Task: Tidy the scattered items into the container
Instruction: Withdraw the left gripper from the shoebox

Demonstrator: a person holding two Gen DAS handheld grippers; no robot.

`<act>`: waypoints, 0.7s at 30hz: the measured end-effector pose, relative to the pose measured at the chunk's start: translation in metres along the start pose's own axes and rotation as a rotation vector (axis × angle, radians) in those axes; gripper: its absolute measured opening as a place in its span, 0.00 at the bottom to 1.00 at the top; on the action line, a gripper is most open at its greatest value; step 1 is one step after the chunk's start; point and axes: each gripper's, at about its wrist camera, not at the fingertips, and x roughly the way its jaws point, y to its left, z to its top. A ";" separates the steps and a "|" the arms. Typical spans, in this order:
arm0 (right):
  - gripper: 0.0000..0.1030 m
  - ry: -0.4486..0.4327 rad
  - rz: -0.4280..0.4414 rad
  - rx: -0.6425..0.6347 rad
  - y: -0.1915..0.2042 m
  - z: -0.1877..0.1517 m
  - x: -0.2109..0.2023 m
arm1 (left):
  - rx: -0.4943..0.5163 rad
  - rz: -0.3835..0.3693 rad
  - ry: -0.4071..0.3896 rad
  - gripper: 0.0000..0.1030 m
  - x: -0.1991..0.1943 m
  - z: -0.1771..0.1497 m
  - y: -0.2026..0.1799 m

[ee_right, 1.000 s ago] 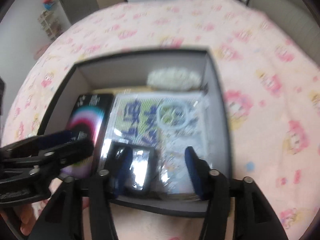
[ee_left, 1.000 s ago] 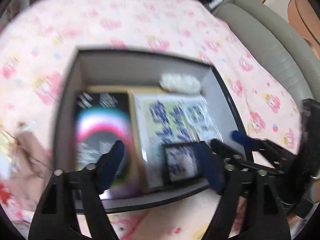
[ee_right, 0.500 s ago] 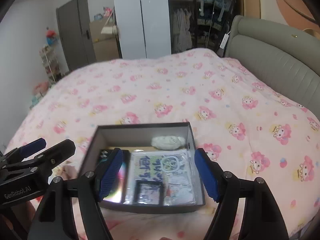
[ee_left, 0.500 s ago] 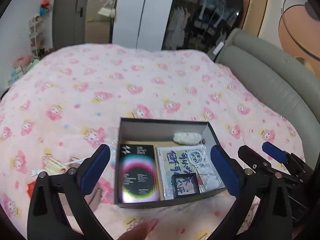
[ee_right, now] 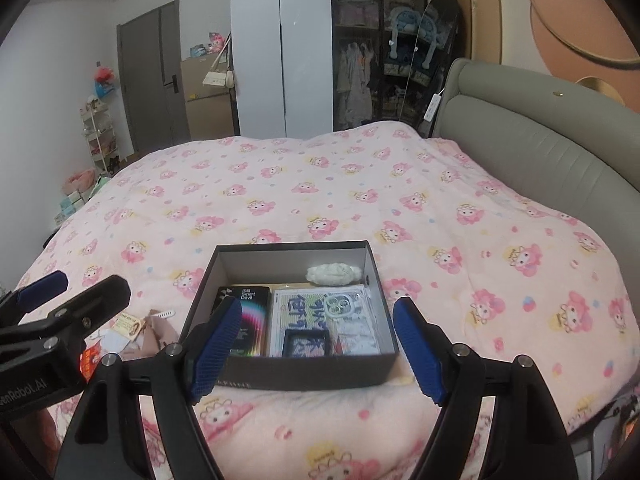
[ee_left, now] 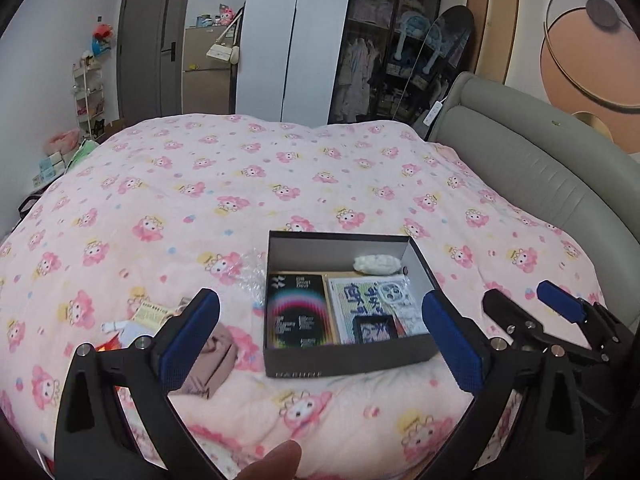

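Left tool (ee_left: 320, 340) spread wide, empty; right tool (ee_right: 318, 346) likewise, held level alongside

A bed with a pink cartoon-print duvet (ee_left: 240, 184) and grey padded headboard (ee_right: 532, 148) is shown; a white wardrobe (ee_right: 280, 48) is positioned behind.
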 end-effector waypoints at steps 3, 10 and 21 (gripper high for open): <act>0.74 -0.009 -0.002 0.017 -0.003 -0.011 -0.018 | -0.002 0.000 -0.005 0.99 -0.016 -0.014 0.002; 0.74 0.000 -0.009 -0.007 -0.001 -0.030 -0.033 | 0.014 0.016 0.012 0.99 -0.026 -0.036 0.002; 0.74 0.005 0.017 -0.014 0.006 -0.039 -0.038 | 0.024 0.024 0.002 0.99 -0.040 -0.040 -0.001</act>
